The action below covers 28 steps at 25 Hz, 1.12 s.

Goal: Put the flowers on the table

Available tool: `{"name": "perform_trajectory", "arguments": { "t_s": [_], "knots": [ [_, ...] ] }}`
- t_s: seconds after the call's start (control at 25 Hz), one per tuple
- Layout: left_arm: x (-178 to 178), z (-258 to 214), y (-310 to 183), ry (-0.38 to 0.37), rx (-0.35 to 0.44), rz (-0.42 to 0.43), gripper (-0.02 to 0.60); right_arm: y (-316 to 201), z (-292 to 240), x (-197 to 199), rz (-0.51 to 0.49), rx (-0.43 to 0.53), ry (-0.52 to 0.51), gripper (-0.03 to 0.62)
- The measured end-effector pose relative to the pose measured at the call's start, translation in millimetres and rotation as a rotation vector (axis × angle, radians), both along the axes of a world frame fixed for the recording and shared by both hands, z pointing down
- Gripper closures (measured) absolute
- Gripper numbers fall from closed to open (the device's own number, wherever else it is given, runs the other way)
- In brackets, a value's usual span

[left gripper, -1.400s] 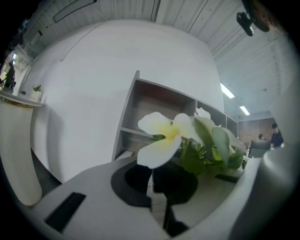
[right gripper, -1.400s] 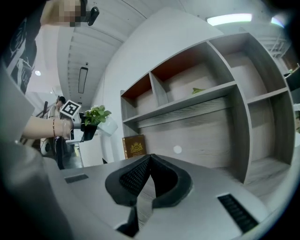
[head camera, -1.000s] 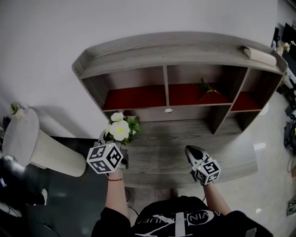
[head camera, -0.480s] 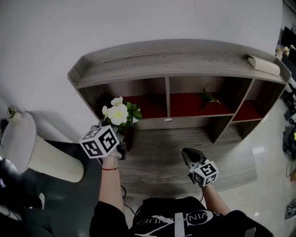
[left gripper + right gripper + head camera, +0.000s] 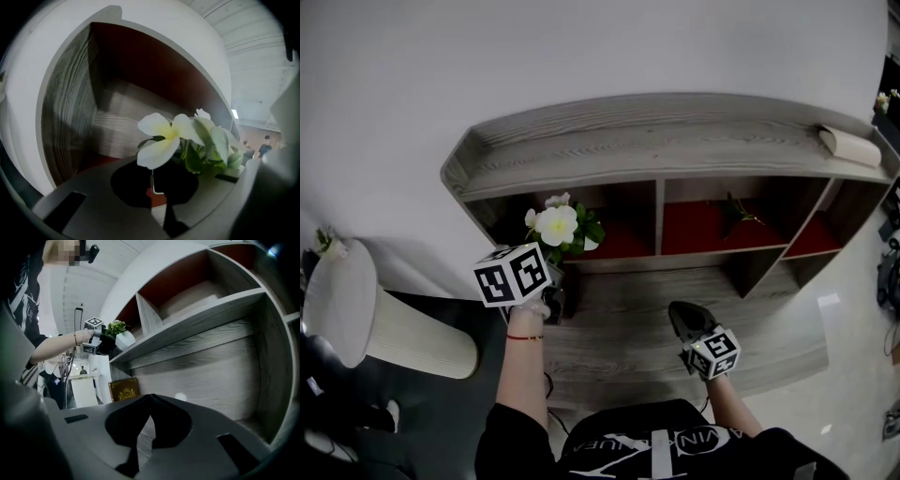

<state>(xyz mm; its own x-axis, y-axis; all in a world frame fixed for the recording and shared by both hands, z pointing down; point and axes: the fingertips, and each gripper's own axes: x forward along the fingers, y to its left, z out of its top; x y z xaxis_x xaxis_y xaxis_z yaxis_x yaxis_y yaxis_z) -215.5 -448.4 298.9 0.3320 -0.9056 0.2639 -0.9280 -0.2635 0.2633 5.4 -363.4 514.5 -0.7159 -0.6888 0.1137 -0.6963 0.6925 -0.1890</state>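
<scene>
The flowers, white blooms with green leaves, sit pinched in the left tongs, which are clamped nearly shut on them. They are held in front of the shelf's left red-backed compartment, above the table. The right tongs are closed on nothing. So thin a pinch could let the flowers tip out, or the blooms could catch the shelf's edge while being lowered.

- Your left gripper is covering the flowers' lower stems in its view.
- The shelf's dark sprig is showing too small to identify.
</scene>
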Motion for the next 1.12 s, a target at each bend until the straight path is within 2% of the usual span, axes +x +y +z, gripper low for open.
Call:
{"name": "perform_trajectory", "arguments": {
  "t_s": [0.2,0.44,0.64,0.96,1.12],
  "knots": [
    [-1.2,-1.0,-4.8,-0.009,-0.038,0.022,0.567,-6.0,-2.0,-8.5,0.004,0.007,-0.005,0.583],
    [0.6,3.2,-9.3,0.084,-0.065,0.037,0.555,-8.1,1.5,-12.6,0.021,-0.009,-0.027,0.583],
    [0.6,5.7,-15.2,0.218,-0.086,0.035,0.549,-5.5,8.4,-16.3,0.015,-0.021,-0.015,0.583],
    [-4.9,8.2,-21.7,0.27,-0.102,0.014,0.54,-8.4,3.8,-16.6,0.031,-0.017,-0.021,0.583],
    [-5.2,10.1,-21.5,0.329,-0.109,0.018,0.523,-9.4,4.5,-15.2,0.036,-0.015,-0.018,0.583]
  ]
}}
